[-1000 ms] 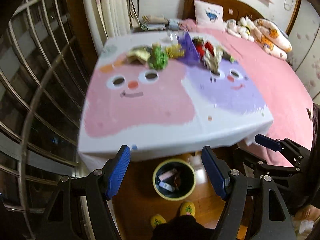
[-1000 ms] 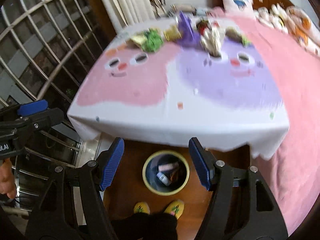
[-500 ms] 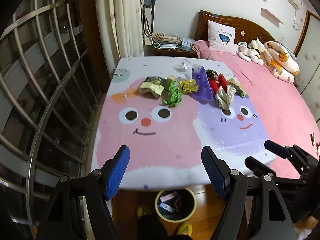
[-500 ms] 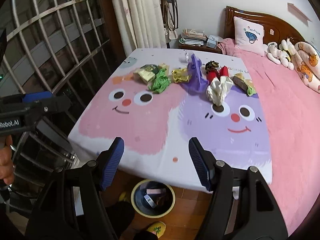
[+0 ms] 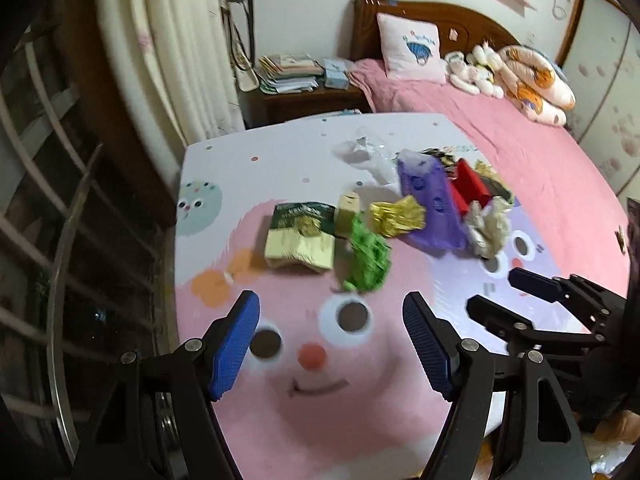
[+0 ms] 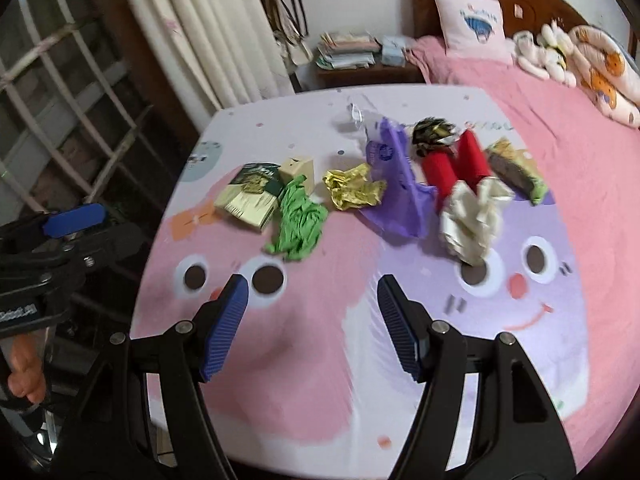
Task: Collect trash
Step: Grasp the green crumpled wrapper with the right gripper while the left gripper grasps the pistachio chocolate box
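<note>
Bed (image 5: 540,168): pink spread, pillow and soft toys at the headboard; it runs along the right of the bench.
Bench (image 6: 304,380): covered by a cloth printed with a pink face and a purple face; the near half is bare, and all the trash sits in a row across the far half.
Purple bag (image 6: 394,184): mid-row, slumped, with the gold foil wrapper (image 6: 352,190) just beside it on the left.
Tea packet (image 5: 300,236): green and cream, leftmost in the row, a small carton (image 5: 347,210) touching its far corner.
Green crumple (image 5: 366,260): nearest piece to the left claw, just ahead of its tips.
Red pieces (image 6: 456,168): right of the purple bag, with a dark foil ball (image 6: 434,132) behind and a white crumpled paper (image 6: 470,220) in front.
Clear wrapper (image 5: 362,152): farthest back, apart from the rest.
Left claw (image 5: 332,344): spread wide, nothing between the blue pads, hanging over the pink face.
Right claw (image 6: 312,326): likewise spread and empty, near the seam between the two faces.
Progress: judging from the full row, every visible piece remains on the bench; no bin shows in these views, so what is already binned cannot be told.
</note>
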